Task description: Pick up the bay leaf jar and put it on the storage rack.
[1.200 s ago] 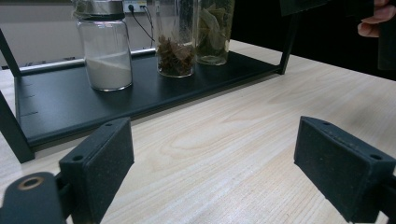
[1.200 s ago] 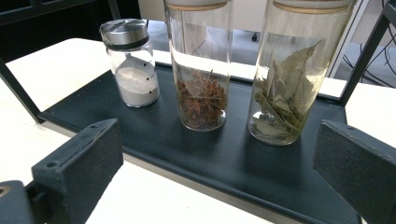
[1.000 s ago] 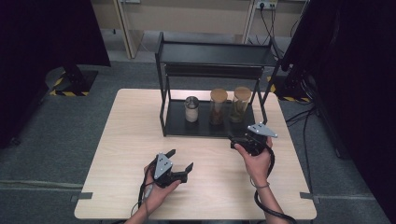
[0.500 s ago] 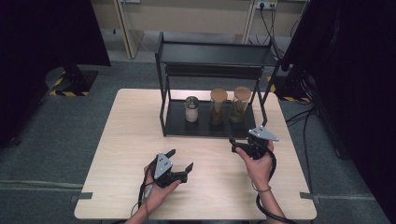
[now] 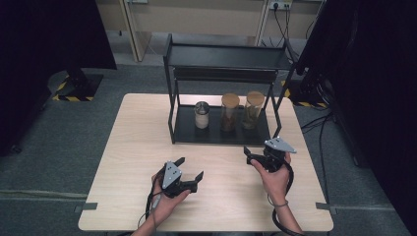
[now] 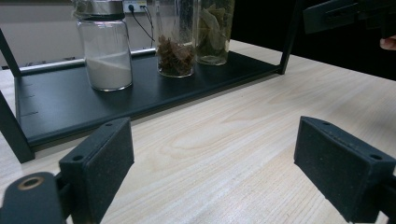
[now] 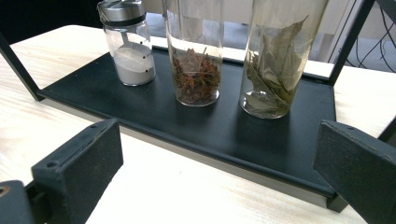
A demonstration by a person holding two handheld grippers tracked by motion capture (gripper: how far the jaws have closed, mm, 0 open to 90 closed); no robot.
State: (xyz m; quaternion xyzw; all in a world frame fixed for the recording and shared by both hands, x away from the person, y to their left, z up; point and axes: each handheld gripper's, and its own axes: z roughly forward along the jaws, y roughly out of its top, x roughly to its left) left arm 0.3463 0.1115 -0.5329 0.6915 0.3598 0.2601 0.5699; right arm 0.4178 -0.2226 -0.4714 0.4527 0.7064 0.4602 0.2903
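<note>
Both grippers are empty with jaws spread wide, so this looks like the approach before a first grasp. The right gripper [image 5: 256, 158] hovers just in front of the black rack [image 5: 221, 133], facing the bay-leaf jar [image 7: 275, 60] and the spice jar [image 7: 196, 56] on its lower shelf. The left gripper [image 5: 189, 169] waits on the desk [image 5: 133, 147], farther from the rack. Next, I judge, the right one must advance and centre on one jar.

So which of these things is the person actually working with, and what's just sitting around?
Part of the job:
- right gripper, open, nearest the jars
- left gripper, open
- jar of white powder
- jar of reddish-brown spice
- jar of dried leaves
- black rack holding them

Just around:
- wooden table
- wall sockets
</note>
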